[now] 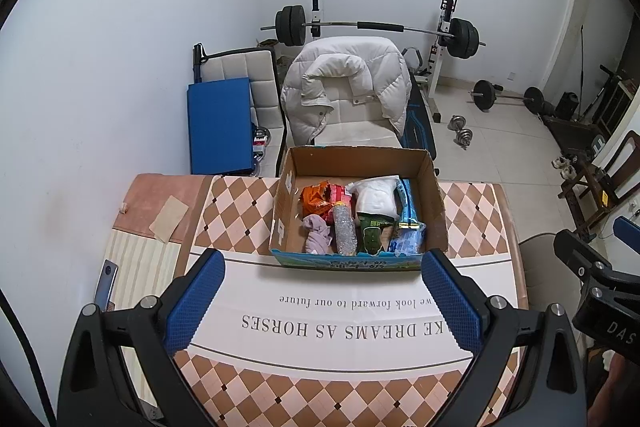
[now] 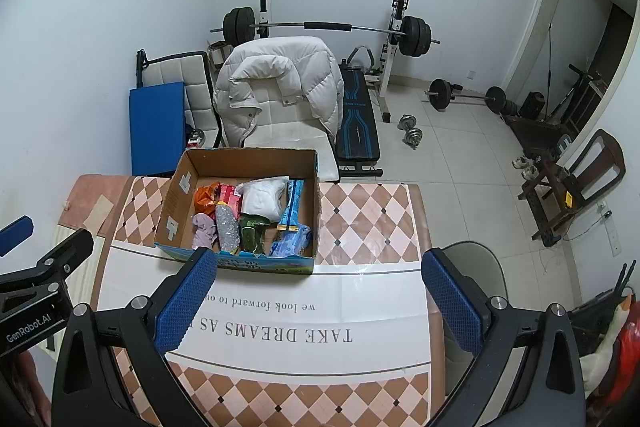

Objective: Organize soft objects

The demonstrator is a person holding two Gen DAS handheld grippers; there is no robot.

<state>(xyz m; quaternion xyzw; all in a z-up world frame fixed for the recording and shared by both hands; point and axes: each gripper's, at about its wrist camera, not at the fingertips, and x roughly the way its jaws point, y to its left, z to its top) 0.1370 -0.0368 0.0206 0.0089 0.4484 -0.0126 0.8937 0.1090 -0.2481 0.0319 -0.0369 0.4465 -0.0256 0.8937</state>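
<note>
An open cardboard box (image 1: 436,203) stands on the table's far side; it also shows in the right wrist view (image 2: 170,211). Inside lie an orange snack bag (image 1: 316,197), a purple cloth (image 1: 318,233), a crushed clear bottle (image 1: 345,231), a white pouch (image 1: 376,199), a green packet (image 1: 370,235) and blue packs (image 1: 408,241). My left gripper (image 1: 322,297) is open and empty above the table, short of the box. My right gripper (image 2: 320,293) is open and empty, to the right of the left one. Each gripper shows at the other view's edge.
The table wears a checkered cloth with printed text (image 1: 344,323). A white jacket on a chair (image 1: 344,87) sits behind the box. A blue mat (image 1: 220,123), barbell rack (image 1: 376,27) and dumbbells (image 1: 460,131) stand beyond. A knife (image 1: 106,283) lies at the table's left edge.
</note>
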